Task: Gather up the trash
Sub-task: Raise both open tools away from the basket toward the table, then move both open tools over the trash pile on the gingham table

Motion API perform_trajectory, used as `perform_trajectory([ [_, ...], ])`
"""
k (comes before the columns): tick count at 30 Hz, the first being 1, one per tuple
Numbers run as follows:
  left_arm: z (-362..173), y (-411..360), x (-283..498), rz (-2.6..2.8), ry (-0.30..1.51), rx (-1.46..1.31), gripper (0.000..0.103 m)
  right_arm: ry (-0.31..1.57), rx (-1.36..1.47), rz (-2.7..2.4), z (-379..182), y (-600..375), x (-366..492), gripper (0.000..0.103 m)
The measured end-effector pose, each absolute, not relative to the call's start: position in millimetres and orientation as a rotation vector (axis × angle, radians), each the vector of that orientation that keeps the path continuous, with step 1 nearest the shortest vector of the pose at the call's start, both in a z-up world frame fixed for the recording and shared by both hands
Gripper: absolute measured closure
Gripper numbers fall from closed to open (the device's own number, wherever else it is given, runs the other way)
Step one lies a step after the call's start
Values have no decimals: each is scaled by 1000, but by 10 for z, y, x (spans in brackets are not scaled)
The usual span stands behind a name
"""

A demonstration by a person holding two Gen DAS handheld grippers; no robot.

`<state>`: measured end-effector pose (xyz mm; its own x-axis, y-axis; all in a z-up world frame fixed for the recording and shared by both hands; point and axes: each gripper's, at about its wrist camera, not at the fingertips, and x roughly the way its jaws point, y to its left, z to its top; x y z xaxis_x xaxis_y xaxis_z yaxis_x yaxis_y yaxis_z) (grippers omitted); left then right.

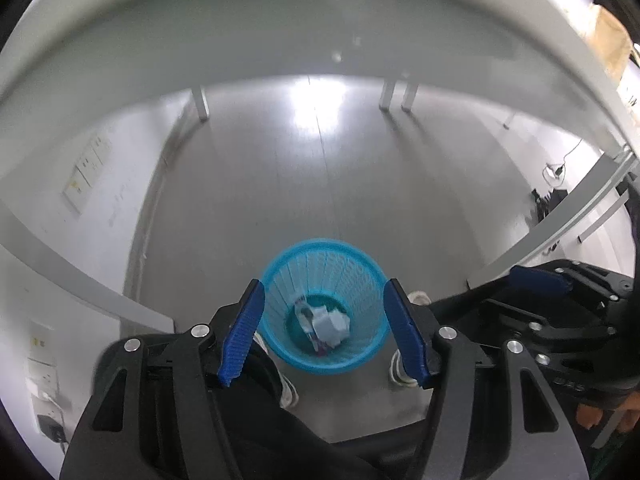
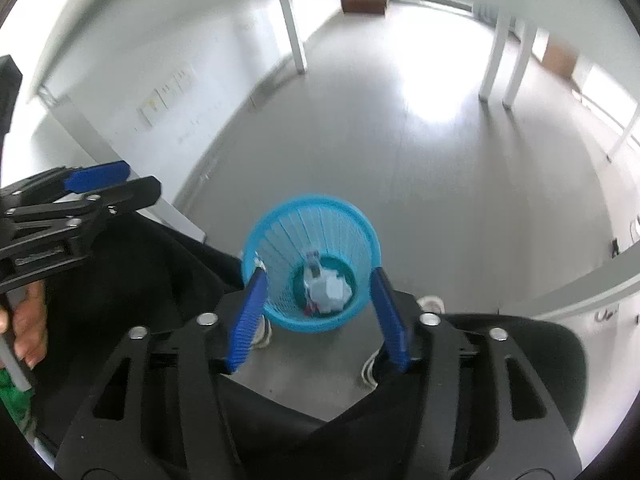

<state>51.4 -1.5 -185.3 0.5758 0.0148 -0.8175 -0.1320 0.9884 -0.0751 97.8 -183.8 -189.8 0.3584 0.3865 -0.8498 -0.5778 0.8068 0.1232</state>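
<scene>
Both tools (image 1: 324, 292) (image 2: 318, 276) agape, angled down over basket (image 1: 362, 276).

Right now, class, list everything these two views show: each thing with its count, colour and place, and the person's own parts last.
basket: one, light blue, on the floor below both grippers.
trash: a crumpled heap, mostly pale, in the basket's bottom.
floor: grey, shiny.
table legs: several, white, far side of the floor.
shoes: two, white, beside the basket.
left gripper: one, black with blue pads, open, empty.
right gripper: one, same colours, open, empty.
hand: one, holding the left gripper's handle.
</scene>
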Motion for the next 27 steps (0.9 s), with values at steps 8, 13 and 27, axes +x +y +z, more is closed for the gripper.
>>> perform_trajectory([
  [8,-1411,89,227,82,837,-153,30,881,-194,656,-1262,-1995,699,42],
  [13,-1131,95,88,98,755,-141,19,817,-178,657,-962,-2065,626,37],
  [27,-338,50,41,130,543,-48,6,650,-132,658,-240,-2126,730,13],
])
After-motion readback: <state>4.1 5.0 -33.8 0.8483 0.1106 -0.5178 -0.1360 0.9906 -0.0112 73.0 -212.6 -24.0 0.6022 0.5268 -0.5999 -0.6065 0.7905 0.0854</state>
